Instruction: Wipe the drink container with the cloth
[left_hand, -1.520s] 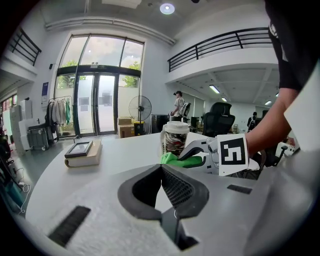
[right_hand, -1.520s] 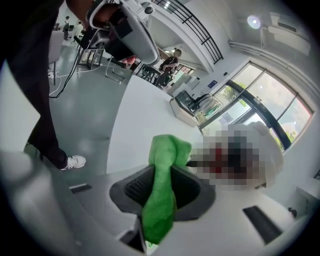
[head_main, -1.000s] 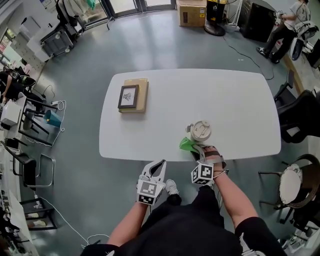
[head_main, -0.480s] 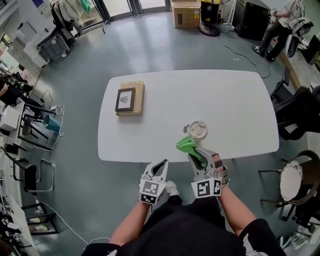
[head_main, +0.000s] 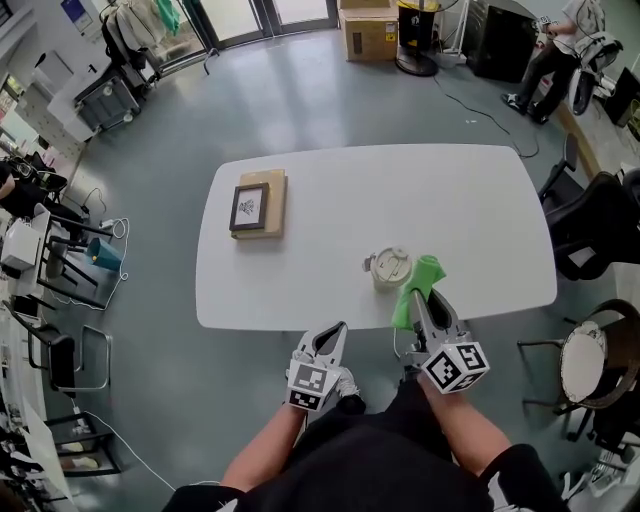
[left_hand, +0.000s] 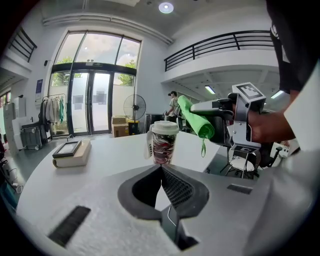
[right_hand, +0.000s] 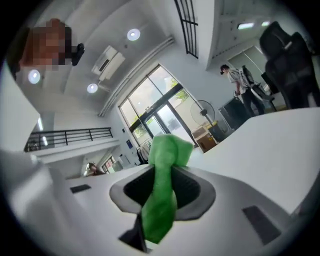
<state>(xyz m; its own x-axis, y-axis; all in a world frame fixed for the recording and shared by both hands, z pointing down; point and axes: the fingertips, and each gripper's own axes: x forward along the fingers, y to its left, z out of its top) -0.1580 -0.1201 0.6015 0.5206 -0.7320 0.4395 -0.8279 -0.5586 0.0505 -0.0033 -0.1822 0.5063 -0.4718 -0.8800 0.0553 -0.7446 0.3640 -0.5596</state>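
Drink container (head_main: 390, 268), upright near the front edge of the table (head_main: 300, 290). The cloth (head_main: 415, 290), clamped in the right gripper (head_main: 422, 305), has been carried from the container's left to its right; wiping is judged imminent. The left gripper (head_main: 333, 340) is held closed, empty.

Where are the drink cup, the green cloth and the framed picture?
drink cup (head_main: 390, 267), head view, on its white lid.
green cloth (right_hand: 161, 200), right gripper view, on the middle of its hanging fold.
framed picture (head_main: 248, 206), head view, on its centre.
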